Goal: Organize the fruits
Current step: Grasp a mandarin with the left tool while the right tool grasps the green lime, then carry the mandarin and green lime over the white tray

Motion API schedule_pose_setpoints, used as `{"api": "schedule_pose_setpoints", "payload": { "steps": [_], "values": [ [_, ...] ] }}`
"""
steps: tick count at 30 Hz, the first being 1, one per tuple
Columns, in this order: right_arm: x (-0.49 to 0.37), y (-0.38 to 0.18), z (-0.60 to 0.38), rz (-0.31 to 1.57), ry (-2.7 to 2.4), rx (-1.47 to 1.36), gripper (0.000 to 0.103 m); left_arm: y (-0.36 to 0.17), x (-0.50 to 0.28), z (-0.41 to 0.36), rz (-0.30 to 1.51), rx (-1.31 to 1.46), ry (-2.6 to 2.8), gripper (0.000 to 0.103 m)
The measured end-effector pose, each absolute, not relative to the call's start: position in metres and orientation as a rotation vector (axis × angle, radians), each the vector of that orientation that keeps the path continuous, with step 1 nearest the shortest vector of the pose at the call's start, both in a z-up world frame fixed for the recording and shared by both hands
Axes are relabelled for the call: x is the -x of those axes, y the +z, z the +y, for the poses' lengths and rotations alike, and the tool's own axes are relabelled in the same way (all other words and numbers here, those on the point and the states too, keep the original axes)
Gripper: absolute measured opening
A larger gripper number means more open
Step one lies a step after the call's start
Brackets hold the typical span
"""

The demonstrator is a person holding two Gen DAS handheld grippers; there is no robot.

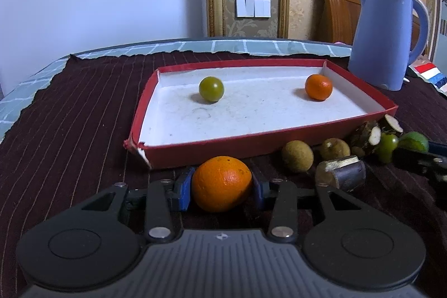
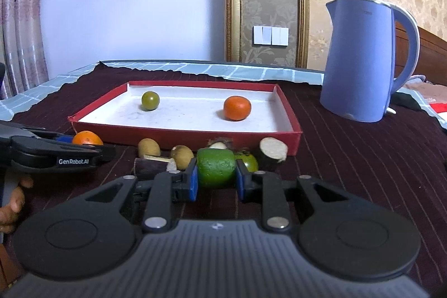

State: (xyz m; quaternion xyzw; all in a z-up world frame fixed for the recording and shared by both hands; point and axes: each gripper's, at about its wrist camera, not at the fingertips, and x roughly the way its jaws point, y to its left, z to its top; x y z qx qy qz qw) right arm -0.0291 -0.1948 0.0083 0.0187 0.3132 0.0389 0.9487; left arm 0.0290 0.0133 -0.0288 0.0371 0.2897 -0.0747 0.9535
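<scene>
A red tray with a white floor holds a small green fruit and a small orange fruit. My left gripper is shut on a large orange just in front of the tray's near wall, low over the cloth. My right gripper is shut on a green lime in front of the tray. The left gripper and its orange show at the left of the right wrist view. The tray's green fruit and orange fruit show there too.
Loose on the dark striped cloth in front of the tray lie two brown longans, cut sugarcane pieces, and small green fruits. A blue kettle stands at the right beyond the tray. A wooden chair stands behind it.
</scene>
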Motion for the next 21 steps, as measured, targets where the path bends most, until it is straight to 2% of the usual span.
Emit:
{"api": "schedule_pose_setpoints", "payload": {
  "steps": [11,21],
  "values": [
    [-0.005,0.025,-0.194,0.591,0.014,-0.099,0.025,0.012,-0.037,0.002,0.499,-0.090,-0.162,0.041],
    [-0.021,0.021,-0.194,0.610,0.002,-0.121,0.025,0.008,-0.046,-0.004,0.507,-0.087,-0.160,0.041]
  ]
}}
